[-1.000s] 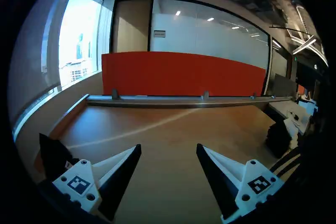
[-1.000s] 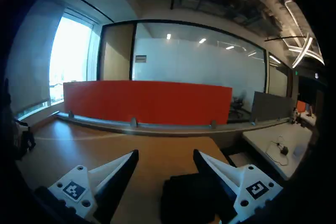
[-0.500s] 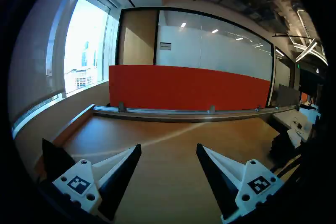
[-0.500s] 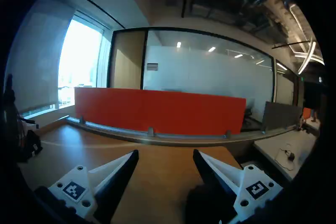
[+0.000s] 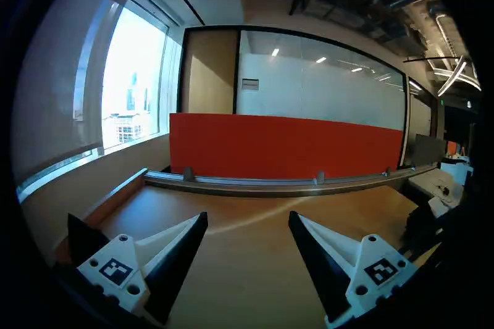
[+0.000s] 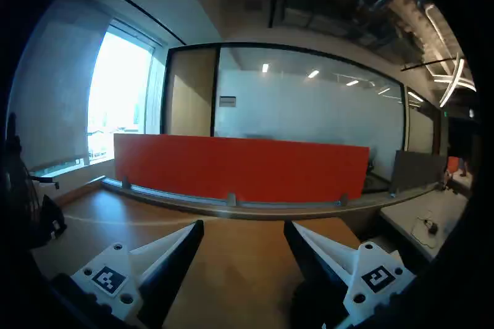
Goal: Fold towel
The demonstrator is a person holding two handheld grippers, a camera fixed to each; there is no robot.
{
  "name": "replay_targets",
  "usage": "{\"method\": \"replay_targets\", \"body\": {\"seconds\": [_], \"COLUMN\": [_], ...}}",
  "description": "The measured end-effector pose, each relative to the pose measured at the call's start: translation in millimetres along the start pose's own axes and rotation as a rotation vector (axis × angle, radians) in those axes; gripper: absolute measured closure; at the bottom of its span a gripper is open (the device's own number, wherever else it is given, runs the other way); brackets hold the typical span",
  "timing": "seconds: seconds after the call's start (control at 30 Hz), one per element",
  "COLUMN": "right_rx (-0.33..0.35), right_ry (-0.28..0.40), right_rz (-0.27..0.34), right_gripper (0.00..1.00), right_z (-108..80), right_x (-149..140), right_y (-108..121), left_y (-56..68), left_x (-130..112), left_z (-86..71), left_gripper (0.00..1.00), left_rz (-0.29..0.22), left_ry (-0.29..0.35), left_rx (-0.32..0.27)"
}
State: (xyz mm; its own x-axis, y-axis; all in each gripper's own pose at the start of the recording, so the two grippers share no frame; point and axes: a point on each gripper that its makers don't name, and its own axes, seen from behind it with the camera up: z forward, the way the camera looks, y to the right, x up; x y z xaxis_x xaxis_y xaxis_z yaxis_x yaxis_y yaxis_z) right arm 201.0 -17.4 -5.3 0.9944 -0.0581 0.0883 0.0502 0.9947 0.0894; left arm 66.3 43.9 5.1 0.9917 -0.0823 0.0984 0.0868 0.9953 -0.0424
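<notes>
My left gripper [image 5: 247, 214] hangs open over a bare wooden table [image 5: 247, 255], nothing between its white fingers. In the right gripper view my right gripper [image 6: 243, 223] is open too, also above the wooden table [image 6: 234, 267]. A dark mass [image 6: 309, 304], possibly the towel, lies low in that view beside the right finger, mostly hidden. In the left gripper view a dark shape [image 5: 426, 227] sits at the table's right edge. I cannot tell whether it is cloth or the other gripper.
An orange divider panel [image 5: 284, 147] on a metal rail [image 5: 259, 186] closes the table's far side. A window [image 5: 133, 104] is on the left, a glass wall behind. A white desk [image 6: 426, 218] stands to the right. A dark device [image 6: 31, 218] sits at the left edge.
Both views have tilted upward, showing less table and more wall and ceiling. The dark mass by the right gripper has slid down toward the bottom edge. Both grippers stay open.
</notes>
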Motion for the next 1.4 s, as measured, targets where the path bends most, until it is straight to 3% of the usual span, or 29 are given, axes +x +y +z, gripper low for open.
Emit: {"method": "replay_targets", "body": {"seconds": [0.17, 0.47, 0.67, 0.97, 1.4], "right_rx": [0.004, 0.007, 0.003, -0.012, -0.023], "right_ry": [-0.003, 0.017, 0.028, 0.033, 0.043], "right_rz": [0.005, 0.021, 0.04, 0.021, 0.061], "right_gripper": [0.0, 0.0, 0.0, 0.0, 0.0], "right_z": [-1.0, -5.7, -6.6, -6.5, 4.7], "right_x": [0, 8, 5, -8, -44], "right_y": [-6, -18, -23, -23, -22], "left_y": [-5.0, -1.4, -6.5, -16.3, -35.1], "left_x": [1, -13, -33, -64, -113], "left_z": [0.4, 2.8, 4.5, 6.8, 18.5], "left_gripper": [0.03, 0.03, 0.03, 0.03, 0.03], "left_rz": [0.014, 0.055, 0.07, 0.066, 0.064], "left_ry": [0.021, 0.056, 0.083, 0.123, 0.164], "left_rx": [0.009, -0.011, -0.002, 0.004, 0.009]}}
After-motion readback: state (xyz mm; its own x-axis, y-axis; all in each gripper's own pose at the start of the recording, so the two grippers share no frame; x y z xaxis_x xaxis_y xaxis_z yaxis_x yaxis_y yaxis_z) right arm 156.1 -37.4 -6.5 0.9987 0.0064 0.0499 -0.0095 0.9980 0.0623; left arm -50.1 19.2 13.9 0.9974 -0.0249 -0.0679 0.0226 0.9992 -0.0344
